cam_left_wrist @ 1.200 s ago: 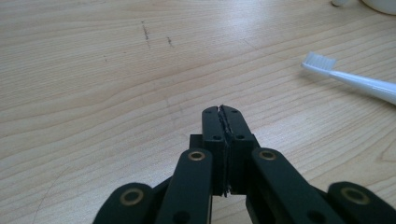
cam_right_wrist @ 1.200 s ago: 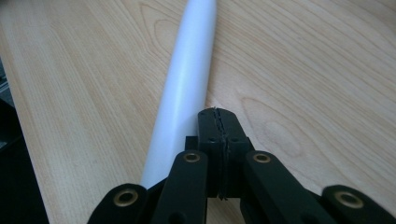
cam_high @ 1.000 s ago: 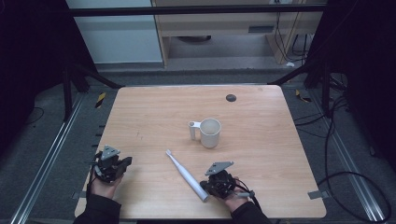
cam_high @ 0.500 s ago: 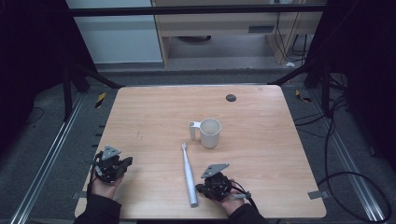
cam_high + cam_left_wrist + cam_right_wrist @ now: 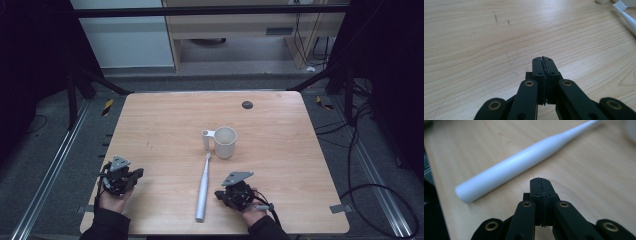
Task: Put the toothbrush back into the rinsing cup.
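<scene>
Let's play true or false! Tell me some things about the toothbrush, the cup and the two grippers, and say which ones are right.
1. The toothbrush lies flat on the table. True.
2. The toothbrush stands inside the cup. False: it lies on the table, its brush end pointing toward the cup.
3. The right gripper holds the toothbrush. False: its jaws are shut on nothing, beside the toothbrush.
4. The left gripper is shut and holds nothing. True.
5. The cup is upright. True.
</scene>
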### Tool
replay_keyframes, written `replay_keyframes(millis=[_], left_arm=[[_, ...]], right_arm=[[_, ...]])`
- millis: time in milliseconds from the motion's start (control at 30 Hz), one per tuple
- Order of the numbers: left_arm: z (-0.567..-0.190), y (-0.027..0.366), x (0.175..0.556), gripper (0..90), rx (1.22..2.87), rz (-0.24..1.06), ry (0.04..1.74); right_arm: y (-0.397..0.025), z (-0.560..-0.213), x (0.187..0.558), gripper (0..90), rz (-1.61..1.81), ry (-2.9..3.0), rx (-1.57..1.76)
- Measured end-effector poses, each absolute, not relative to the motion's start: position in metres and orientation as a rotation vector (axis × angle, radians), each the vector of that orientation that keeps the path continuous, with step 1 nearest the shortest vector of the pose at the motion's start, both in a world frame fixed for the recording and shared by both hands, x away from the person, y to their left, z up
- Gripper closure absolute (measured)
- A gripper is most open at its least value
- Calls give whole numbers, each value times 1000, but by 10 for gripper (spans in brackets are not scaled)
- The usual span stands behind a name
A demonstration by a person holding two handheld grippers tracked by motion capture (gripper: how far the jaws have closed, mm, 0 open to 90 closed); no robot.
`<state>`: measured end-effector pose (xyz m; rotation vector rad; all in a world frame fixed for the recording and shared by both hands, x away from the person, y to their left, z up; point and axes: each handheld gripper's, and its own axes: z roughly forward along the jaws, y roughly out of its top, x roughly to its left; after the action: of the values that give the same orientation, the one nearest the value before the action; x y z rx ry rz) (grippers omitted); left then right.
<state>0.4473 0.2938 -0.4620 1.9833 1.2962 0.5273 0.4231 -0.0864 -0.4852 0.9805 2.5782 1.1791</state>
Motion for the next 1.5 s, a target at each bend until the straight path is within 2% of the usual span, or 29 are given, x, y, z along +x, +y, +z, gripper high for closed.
replay_keyframes(millis=[133,367,733,1500], left_arm=[[-462,291,447,886,1985,524,1291],[-460,273,446,891,2018,495,1238],[-457,228,456,893,2066,468,1181],[-477,142,476,894,2212,368,1047]], right_arm=[[-107,-478,429,899,1171,2506,1021],[-176,-462,438,900,1156,2294,1153],[-264,-470,425,900,1027,2064,1346],[-258,-468,435,900,1016,2027,1318]])
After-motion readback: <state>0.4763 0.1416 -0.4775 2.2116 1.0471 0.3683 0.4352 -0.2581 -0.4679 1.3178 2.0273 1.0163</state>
